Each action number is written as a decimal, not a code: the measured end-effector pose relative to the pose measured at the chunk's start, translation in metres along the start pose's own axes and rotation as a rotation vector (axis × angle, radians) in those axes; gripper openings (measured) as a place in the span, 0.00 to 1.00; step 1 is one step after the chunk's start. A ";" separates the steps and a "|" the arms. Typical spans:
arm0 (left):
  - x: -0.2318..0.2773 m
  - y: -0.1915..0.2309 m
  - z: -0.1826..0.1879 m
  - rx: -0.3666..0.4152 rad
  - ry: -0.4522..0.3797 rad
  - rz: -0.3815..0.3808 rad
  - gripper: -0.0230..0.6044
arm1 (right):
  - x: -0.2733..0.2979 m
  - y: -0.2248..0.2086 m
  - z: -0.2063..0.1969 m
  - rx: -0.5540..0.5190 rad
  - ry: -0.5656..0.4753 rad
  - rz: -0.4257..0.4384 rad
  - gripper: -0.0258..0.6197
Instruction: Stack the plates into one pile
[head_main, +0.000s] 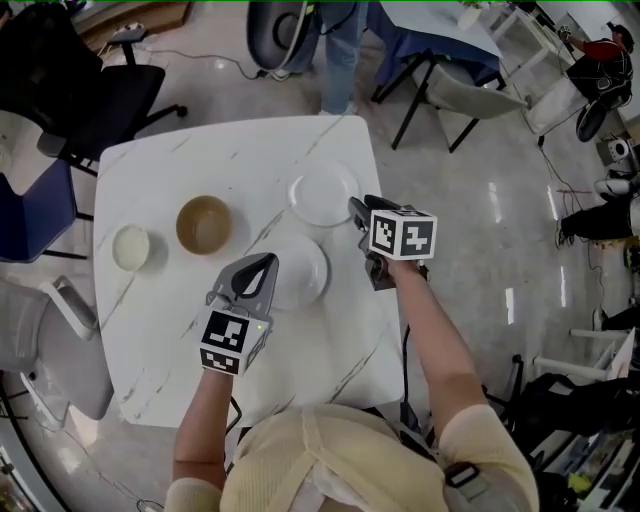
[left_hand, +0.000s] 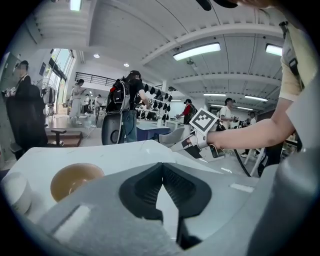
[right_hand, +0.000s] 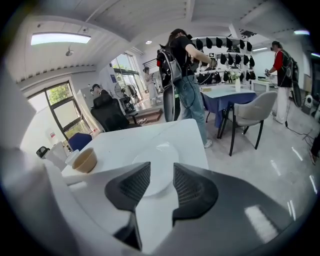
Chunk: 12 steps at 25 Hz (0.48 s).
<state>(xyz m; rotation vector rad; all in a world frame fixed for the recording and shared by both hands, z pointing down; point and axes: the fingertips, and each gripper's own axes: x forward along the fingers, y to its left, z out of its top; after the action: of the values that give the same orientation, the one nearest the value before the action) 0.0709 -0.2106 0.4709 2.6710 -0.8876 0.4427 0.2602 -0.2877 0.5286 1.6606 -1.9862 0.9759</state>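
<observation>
The left gripper's (left_hand: 161, 168) jaws are pressed together with nothing between them. The right gripper's (right_hand: 157, 169) jaws stand apart and grip nothing; the far plate (right_hand: 159, 154) shows through the gap, lying flat on the table (right_hand: 125, 137).

In the head view the left forearm (head_main: 205, 415) comes up from 6 o'clock. The left gripper (head_main: 265, 260) points toward 1 o'clock, its tip at the 9 o'clock rim of the near plate (head_main: 305, 272); whether it touches I cannot tell. The right forearm (head_main: 435, 345) reaches in from 5 o'clock. The right gripper (head_main: 356, 208) is tilted downward and aimed toward 11 o'clock, its tip just beside the far plate's (head_main: 323, 193) 4 o'clock rim.

The two plates lie apart, the far one at 1 o'clock from the near one. A brown bowl (head_main: 204, 224) sits at 9 o'clock from the near plate, with a white cup (head_main: 131, 247) beyond it at 8 o'clock.

Each gripper's marker cube (head_main: 403, 233) carries black-and-white square patterns.
</observation>
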 end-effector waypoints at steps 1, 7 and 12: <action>0.001 0.000 -0.001 -0.003 0.002 -0.003 0.04 | 0.004 -0.003 0.000 0.015 0.004 -0.009 0.25; 0.008 -0.001 -0.006 -0.017 0.010 -0.020 0.04 | 0.021 -0.019 -0.001 0.081 0.037 -0.074 0.25; 0.010 -0.001 -0.009 -0.028 0.009 -0.029 0.04 | 0.030 -0.024 -0.005 0.104 0.061 -0.110 0.26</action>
<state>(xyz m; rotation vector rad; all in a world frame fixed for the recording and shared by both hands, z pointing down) 0.0775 -0.2120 0.4831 2.6511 -0.8458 0.4320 0.2759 -0.3065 0.5584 1.7529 -1.8117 1.0925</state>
